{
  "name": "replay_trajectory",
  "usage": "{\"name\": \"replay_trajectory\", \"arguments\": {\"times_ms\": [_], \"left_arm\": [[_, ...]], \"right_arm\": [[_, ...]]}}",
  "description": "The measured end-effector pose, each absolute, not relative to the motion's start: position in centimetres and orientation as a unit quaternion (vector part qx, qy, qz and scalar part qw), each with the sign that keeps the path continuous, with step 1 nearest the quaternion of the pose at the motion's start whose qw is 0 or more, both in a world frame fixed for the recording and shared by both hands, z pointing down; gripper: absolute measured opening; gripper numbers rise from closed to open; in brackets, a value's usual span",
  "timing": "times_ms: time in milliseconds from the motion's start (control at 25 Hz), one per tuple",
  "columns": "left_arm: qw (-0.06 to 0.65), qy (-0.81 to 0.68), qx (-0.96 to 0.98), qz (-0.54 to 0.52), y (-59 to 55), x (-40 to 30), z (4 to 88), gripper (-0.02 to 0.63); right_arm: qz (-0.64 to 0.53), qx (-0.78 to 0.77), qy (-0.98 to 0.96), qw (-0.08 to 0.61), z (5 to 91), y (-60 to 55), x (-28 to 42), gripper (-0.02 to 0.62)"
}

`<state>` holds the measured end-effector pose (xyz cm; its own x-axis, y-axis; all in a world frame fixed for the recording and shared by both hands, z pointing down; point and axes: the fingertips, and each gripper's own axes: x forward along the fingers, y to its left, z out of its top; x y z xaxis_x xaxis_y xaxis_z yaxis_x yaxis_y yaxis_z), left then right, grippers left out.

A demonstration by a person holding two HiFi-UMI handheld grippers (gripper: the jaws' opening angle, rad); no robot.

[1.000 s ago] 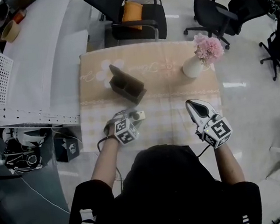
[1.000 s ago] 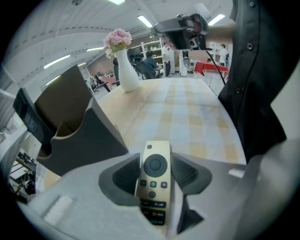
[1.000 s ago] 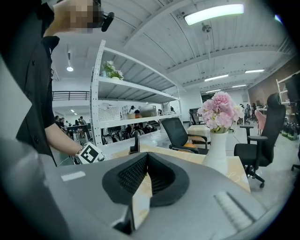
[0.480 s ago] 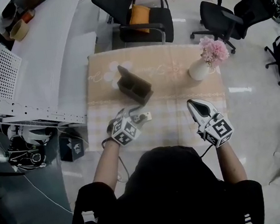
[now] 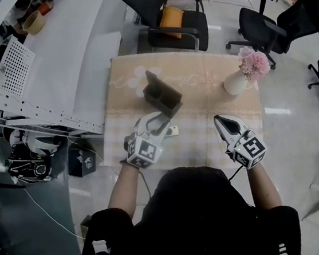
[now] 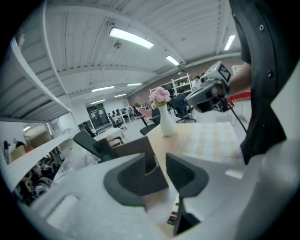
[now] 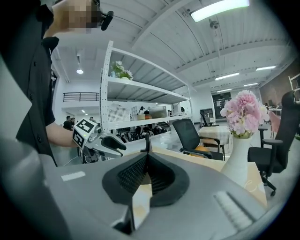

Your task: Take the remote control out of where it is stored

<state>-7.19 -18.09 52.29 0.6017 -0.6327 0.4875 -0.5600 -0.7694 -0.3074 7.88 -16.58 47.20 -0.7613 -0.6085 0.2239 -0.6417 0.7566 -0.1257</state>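
Observation:
The white remote control lies flat on the beige tablecloth, in front of the dark storage holder. My left gripper hovers above the cloth between the remote and the holder. Its jaws have just been closing, but they still stand apart with nothing between them. In the left gripper view the holder shows beyond the left gripper, and the remote's buttons peek out underneath. My right gripper hangs over the cloth's right part, and the right gripper view shows the gripper shut and empty.
A white vase of pink flowers stands at the table's far right. Black office chairs sit behind the table. A long white shelf unit runs along the left. The table's near edge is just in front of the person.
My left gripper has risen from the remote and moved toward the holder, leaving the remote on the cloth. The right gripper has shifted only slightly.

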Motion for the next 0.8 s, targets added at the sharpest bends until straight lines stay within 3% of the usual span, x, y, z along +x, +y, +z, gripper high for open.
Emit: {"name": "replay_trajectory", "arguments": {"times_ms": [280, 640, 800], "left_arm": [[0.056, 0.409, -0.878, -0.242, -18.2, -10.8, 48.4, 0.074], [-0.124, 0.486, -0.865, 0.003, -18.3, -15.9, 46.3, 0.074], [-0.124, 0.501, -0.856, 0.013, -18.1, -17.3, 46.4, 0.002]], "right_arm": [[0.112, 0.331, -0.934, 0.07, 47.0, -17.1, 6.9, 0.005], [0.115, 0.306, -0.942, 0.073, 47.5, -17.4, 5.3, 0.005], [0.117, 0.302, -0.943, 0.078, 47.6, -17.6, 5.2, 0.005]]}}
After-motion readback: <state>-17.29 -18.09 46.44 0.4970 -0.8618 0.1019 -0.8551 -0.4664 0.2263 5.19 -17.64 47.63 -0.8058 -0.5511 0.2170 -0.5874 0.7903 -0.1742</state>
